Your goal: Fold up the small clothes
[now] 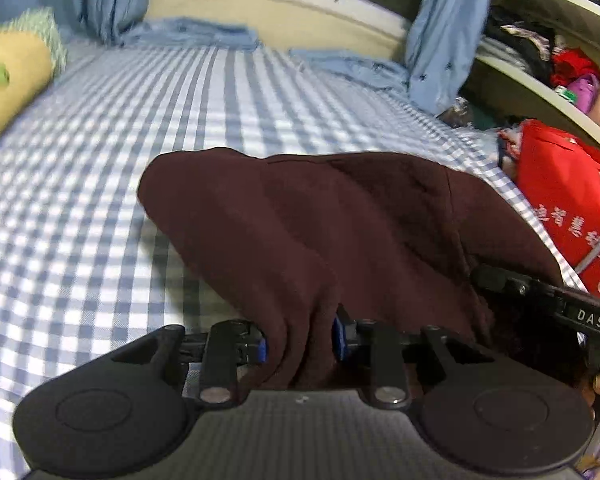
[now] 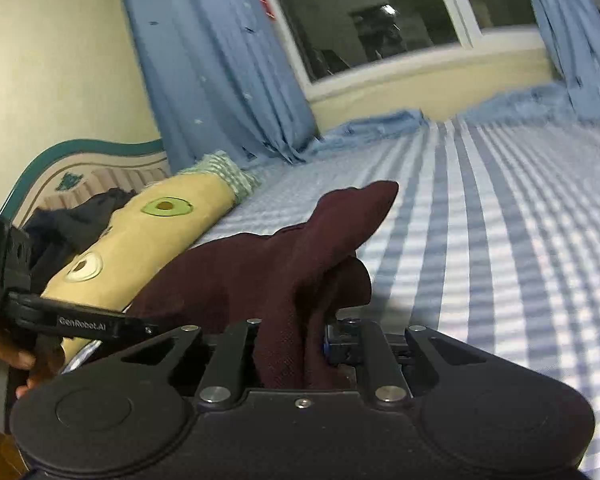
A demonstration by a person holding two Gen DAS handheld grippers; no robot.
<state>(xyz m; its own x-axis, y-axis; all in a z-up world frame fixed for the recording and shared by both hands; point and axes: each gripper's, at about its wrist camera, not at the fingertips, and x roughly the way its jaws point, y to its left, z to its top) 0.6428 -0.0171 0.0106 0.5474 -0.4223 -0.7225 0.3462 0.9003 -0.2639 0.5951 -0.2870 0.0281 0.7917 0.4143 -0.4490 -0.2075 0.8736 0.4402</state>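
Note:
A small dark maroon garment (image 1: 320, 224) hangs between both grippers above a blue-and-white checked bed sheet (image 1: 100, 184). My left gripper (image 1: 300, 340) is shut on a bunched edge of it; the cloth drapes forward and to the right. The right gripper's body (image 1: 540, 300) shows at the right edge of the left wrist view. In the right wrist view my right gripper (image 2: 292, 344) is shut on another bunched edge of the maroon garment (image 2: 284, 256), which lifts toward the left. The left gripper's body (image 2: 60, 320) shows at the left there.
A yellow avocado-print pillow (image 2: 140, 240) lies along the headboard (image 2: 40, 176), with dark clothes (image 2: 76, 224) behind it. Blue curtains (image 2: 220, 80) and a window are at the far side. A red bag (image 1: 568, 200) and cluttered shelves (image 1: 540, 52) stand to the right of the bed.

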